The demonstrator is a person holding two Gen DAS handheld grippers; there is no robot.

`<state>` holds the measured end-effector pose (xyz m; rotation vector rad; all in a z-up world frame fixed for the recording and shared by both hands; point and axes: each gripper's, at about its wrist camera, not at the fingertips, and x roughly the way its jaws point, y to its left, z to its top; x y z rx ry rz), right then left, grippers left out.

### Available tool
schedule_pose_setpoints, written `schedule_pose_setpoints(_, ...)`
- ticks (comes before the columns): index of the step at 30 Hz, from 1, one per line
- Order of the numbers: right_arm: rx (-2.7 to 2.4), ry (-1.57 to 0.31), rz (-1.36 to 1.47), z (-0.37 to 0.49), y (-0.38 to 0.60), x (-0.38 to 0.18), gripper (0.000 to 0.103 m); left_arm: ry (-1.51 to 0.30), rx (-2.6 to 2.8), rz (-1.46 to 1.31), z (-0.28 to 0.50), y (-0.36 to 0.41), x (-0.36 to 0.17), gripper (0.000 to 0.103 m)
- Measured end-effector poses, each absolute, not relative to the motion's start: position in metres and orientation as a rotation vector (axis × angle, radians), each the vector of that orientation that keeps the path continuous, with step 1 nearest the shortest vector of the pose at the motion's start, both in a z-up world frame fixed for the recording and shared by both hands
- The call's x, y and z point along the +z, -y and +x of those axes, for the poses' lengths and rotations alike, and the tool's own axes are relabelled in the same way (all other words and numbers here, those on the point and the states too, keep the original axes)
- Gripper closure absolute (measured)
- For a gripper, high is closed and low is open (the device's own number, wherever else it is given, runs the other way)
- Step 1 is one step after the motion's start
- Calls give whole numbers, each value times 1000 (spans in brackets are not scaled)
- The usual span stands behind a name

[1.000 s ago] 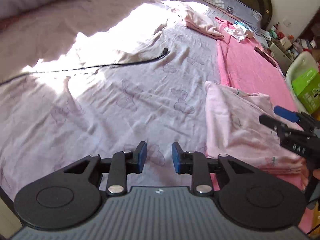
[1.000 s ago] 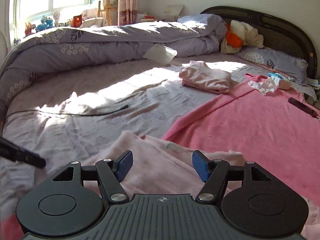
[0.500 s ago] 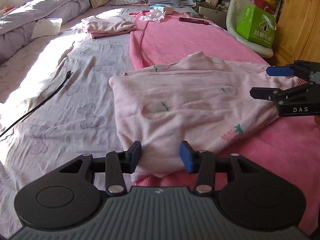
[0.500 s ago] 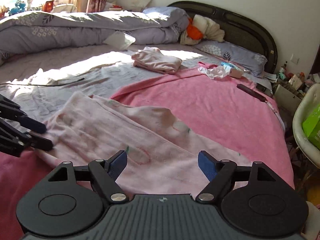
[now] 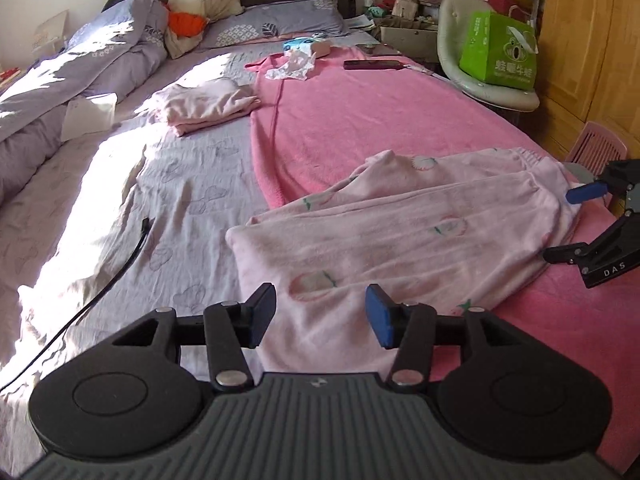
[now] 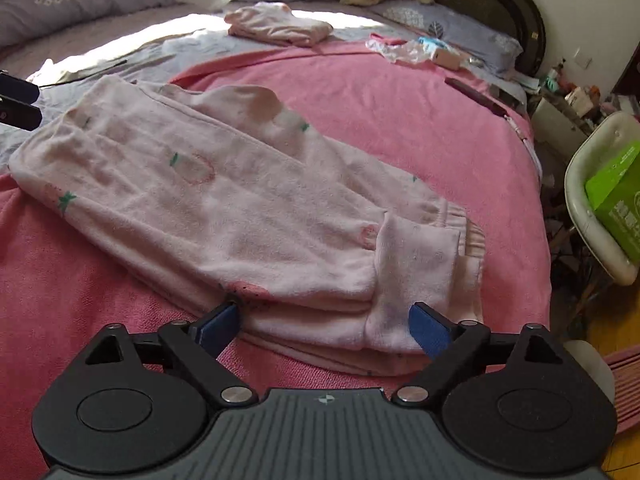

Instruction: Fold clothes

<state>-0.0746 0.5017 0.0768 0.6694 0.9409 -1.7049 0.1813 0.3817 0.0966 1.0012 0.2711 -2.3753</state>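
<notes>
Pale pink pyjama trousers (image 5: 400, 240) with strawberry prints lie folded lengthwise on the pink blanket (image 5: 360, 120), legs stacked. My left gripper (image 5: 320, 316) hovers open over the waist end, nothing between its fingers. My right gripper (image 6: 324, 328) stands open at the cuff end (image 6: 416, 264), its blue pads either side of the stacked cuffs without closing on them. The trousers (image 6: 224, 184) stretch away to the left in the right wrist view. The right gripper (image 5: 592, 224) also shows at the right edge of the left wrist view. A folded pink garment (image 5: 204, 104) rests further up the bed.
A black cable (image 5: 120, 272) crosses the lilac sheet (image 5: 160, 200). A lilac duvet (image 5: 80, 76), pillows (image 5: 280, 20), tissues (image 5: 292, 68) and a dark remote (image 5: 372, 65) sit toward the headboard. A chair with a green bag (image 5: 500, 52) and a wooden wardrobe (image 5: 592, 40) stand beside the bed.
Both grippers swung toward the trousers: the left from the lilac sheet to the waist end, opening wider; the right moved down to the cuffs. The trousers lie flatter and longer.
</notes>
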Motion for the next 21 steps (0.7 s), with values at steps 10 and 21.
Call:
schedule_pose_setpoints(10, -1494, -899, 309, -50, -465, 97, 14, 11, -2534, 1257, 150, -411, 47, 44)
schedule_pose_setpoints(21, -1507, -801, 443, -64, -502, 65, 13, -10, -2571, 1293, 174, -408, 79, 38)
